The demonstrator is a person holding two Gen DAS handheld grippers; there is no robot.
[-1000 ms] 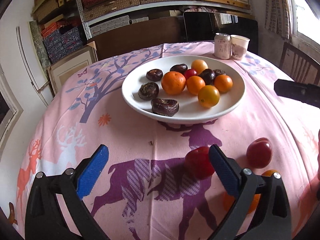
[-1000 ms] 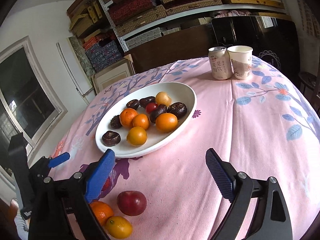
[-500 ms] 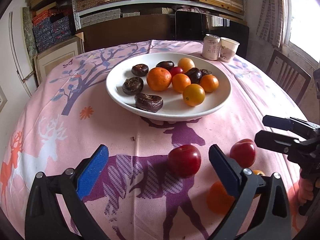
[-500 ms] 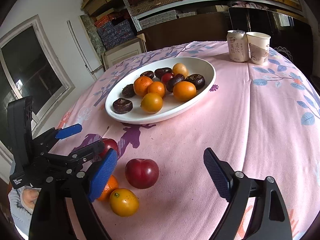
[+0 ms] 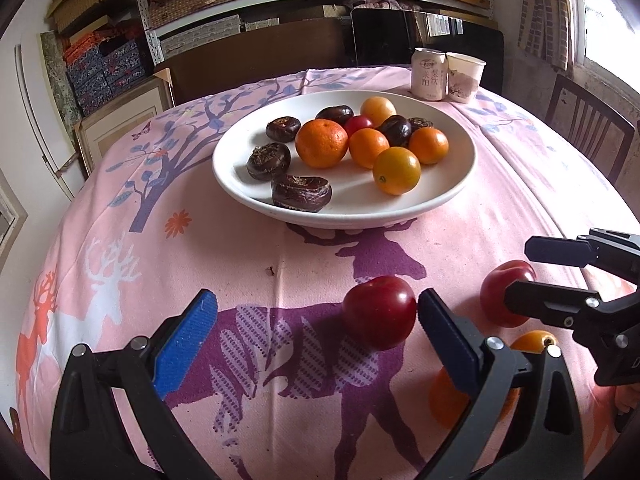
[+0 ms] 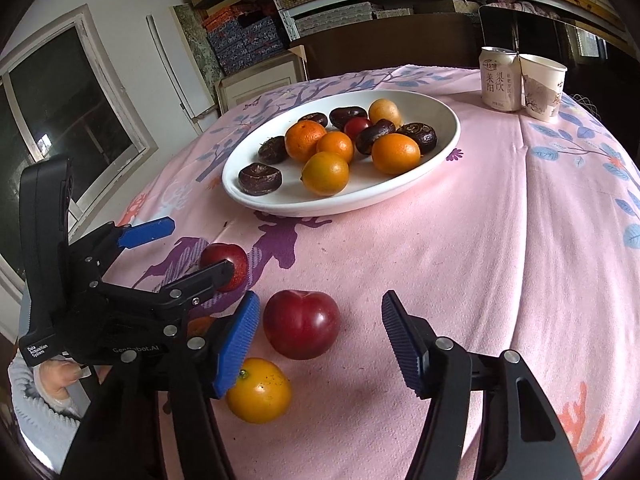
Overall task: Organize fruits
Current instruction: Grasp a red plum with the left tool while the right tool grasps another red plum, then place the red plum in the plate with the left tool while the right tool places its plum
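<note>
1. Four loose fruits are lying on the pink-clothed counter point(image 6: 500, 240) in front of the white plate point(image 6: 448, 128): two red plums, an orange and a yellow citrus point(image 6: 259, 390).
2. I am holding my left gripper point(image 5: 316, 328) spread wide, with one plum point(image 5: 379, 312) sitting just inside its right finger, not squeezed.
3. I am holding my right gripper point(image 6: 318, 332) spread around the other plum point(image 6: 302, 324), its pads on either side and apart from the skin.
4. The orange point(image 5: 448, 400) is lying mostly hidden behind my left gripper's finger.
5. The plate is carrying oranges, dark chestnut-like fruits and a small red one.
6. A can point(image 6: 498, 79) and paper cup point(image 6: 542, 87) are standing side by side beyond the plate.
</note>
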